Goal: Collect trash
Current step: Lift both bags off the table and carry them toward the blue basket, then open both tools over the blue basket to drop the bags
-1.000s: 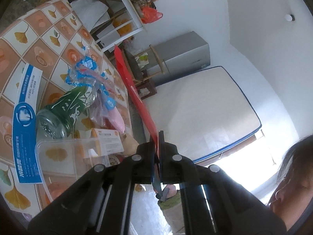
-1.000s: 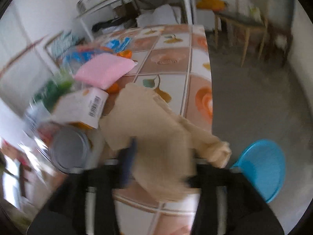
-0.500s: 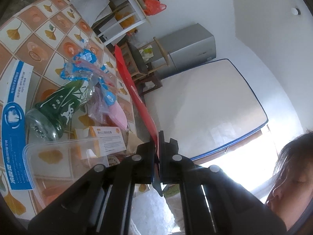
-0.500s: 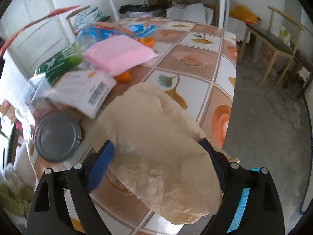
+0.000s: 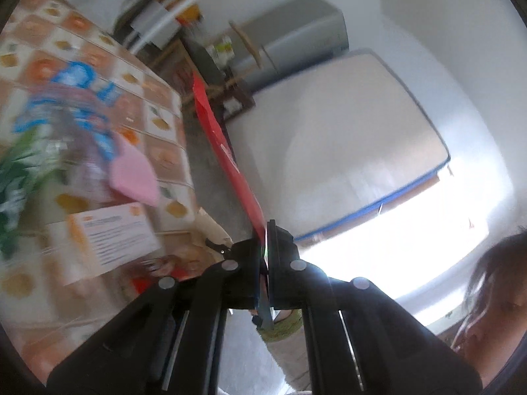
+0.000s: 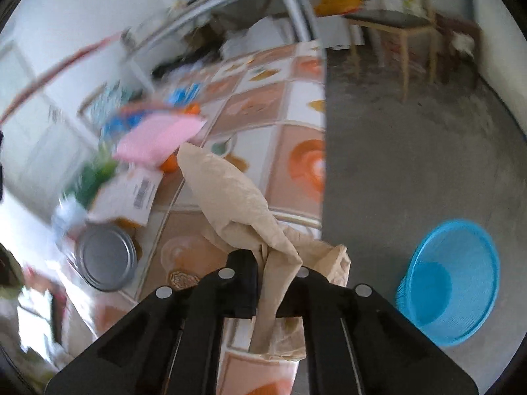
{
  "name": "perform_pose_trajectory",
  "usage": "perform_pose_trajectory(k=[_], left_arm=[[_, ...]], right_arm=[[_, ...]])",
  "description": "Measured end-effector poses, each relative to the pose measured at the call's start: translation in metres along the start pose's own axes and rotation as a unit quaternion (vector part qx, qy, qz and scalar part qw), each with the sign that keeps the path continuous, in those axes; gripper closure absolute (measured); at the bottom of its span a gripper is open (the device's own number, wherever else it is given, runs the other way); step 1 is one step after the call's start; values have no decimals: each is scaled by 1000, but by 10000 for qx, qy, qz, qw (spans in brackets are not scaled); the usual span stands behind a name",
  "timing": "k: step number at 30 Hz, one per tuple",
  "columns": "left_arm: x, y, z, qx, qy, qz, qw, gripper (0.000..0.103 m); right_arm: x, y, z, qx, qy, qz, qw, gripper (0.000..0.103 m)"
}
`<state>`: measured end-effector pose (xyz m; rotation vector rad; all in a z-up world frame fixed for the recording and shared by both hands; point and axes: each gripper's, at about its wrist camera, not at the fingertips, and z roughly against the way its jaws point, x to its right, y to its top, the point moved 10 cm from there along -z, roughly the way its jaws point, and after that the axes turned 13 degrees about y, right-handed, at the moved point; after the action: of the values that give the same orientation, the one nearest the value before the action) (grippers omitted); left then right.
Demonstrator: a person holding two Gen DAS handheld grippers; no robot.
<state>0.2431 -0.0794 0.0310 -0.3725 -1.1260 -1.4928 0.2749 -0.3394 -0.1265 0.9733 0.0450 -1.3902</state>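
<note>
My left gripper point(image 5: 265, 230) is shut on a flat red wrapper point(image 5: 224, 151) that sticks up and away from the jaws, held above the tiled table's point(image 5: 154, 92) right edge. In the right wrist view my right gripper point(image 6: 275, 260) is shut on a crumpled beige paper napkin point(image 6: 230, 191), bunched between the pads and lifted off the table point(image 6: 296, 164) near its front right corner. Other trash lies on the table: a pink pad point(image 6: 158, 138), a white carton with a barcode point(image 6: 131, 194), a green bottle point(image 5: 16, 177) and a blue plastic wrapper point(image 5: 79, 82).
A blue plastic basket point(image 6: 451, 283) stands on the concrete floor right of the table. A round metal lid point(image 6: 105, 256) lies by the carton. A wooden chair point(image 6: 395, 29) and a metal rack point(image 6: 230, 3) stand at the back. A person's head point(image 5: 494, 289) shows at lower right.
The right jaws, wide around the flat napkin, have shut and bunched it up off the table. The left gripper, still holding the red wrapper, has swung across the table; its view is blurred.
</note>
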Motion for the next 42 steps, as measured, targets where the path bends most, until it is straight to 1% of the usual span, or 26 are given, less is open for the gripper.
perform_pose_trajectory(k=[3, 4, 6, 8, 9, 10, 11, 12, 15, 16, 17, 18, 20, 22, 23, 24, 25, 26, 27, 29, 31, 33, 34, 36, 38, 42], left_arm=[[28, 0, -53, -481, 72, -269, 9985, 101], [39, -1, -77, -672, 152, -428, 9967, 101], [57, -6, -128, -1099, 322, -667, 9912, 101], [71, -15, -172, -1469, 472, -871, 9842, 101], [78, -23, -205, -1728, 630, -1070, 9771, 101], [82, -28, -223, -1852, 728, -1189, 9728, 101], [87, -38, -255, -2049, 909, -1426, 9641, 101], [90, -45, -275, -2159, 1023, -1578, 9581, 101], [92, -77, -355, -2602, 1459, -2171, 9295, 101], [92, -86, -373, -2699, 1551, -2278, 9226, 101], [90, -94, -391, -2791, 1627, -2370, 9162, 101], [87, -105, -415, -2911, 1717, -2493, 9075, 101], [80, -118, -446, -2983, 1908, -2688, 8957, 101], [74, -132, -476, -3103, 1941, -2836, 8863, 101], [70, -135, -487, -3102, 1984, -2869, 8844, 99], [66, -137, -494, -3098, 2038, -2891, 8825, 88], [58, -139, -505, -3100, 2205, -2915, 8777, 60], [51, -138, -512, -3058, 2380, -2936, 8739, 46], [47, -134, -515, -2974, 2474, -2927, 8744, 41], [44, -125, -515, -2832, 2543, -2829, 8804, 41], [44, -115, -503, -2809, 2510, -2641, 8879, 41], [53, -105, -488, -2696, 2476, -2654, 8919, 41], [58, -97, -479, -2634, 2438, -2685, 8939, 41], [75, -83, -455, -2493, 2308, -2763, 8990, 41], [94, -73, -434, -2349, 2162, -2903, 9021, 40], [110, -47, -366, -1932, 2138, -3232, 9014, 38]], right_arm=[[25, -3, 32, 544, 210, -672, 9960, 98], [44, -7, 51, 832, 215, -1025, 9910, 98], [72, -15, 76, 1130, 67, -1424, 9833, 98], [111, -30, 105, 1442, -184, -1945, 9701, 98], [130, -38, 117, 1558, -268, -2203, 9625, 98], [142, -43, 123, 1622, -318, -2379, 9571, 98], [157, -50, 130, 1687, -381, -2597, 9501, 98], [170, -57, 135, 1740, -439, -2781, 9436, 98], [207, -74, 144, 1867, -526, -3302, 9238, 98], [223, -81, 144, 1912, -542, -3541, 9138, 98], [231, -84, 142, 1945, -525, -3667, 9083, 98], [246, -89, 141, 1993, -525, -3875, 8985, 98], [264, -96, 134, 2012, -568, -4113, 8872, 98], [290, -101, 126, 2010, -638, -4378, 8740, 97], [300, -107, 125, 1970, -673, -4419, 8726, 97], [313, -109, 120, 1901, -729, -4463, 8714, 94], [329, -112, 108, 1800, -818, -4539, 8688, 93], [338, -115, 97, 1712, -776, -4582, 8687, 93], [346, -119, 89, 1611, -756, -4639, 8678, 90], [368, -133, 63, 1272, -903, -4784, 8641, 78], [382, -142, 48, 1022, -1025, -4759, 8675, 54], [393, -153, 40, 826, -1365, -4707, 8678, 43], [395, -157, 40, 780, -1445, -4673, 8687, 39], [402, -158, 41, 741, -1643, -4598, 8695, 39], [405, -157, 51, 834, -1847, -4465, 8715, 39], [403, -147, 79, 1228, -2007, -4240, 8746, 39]])
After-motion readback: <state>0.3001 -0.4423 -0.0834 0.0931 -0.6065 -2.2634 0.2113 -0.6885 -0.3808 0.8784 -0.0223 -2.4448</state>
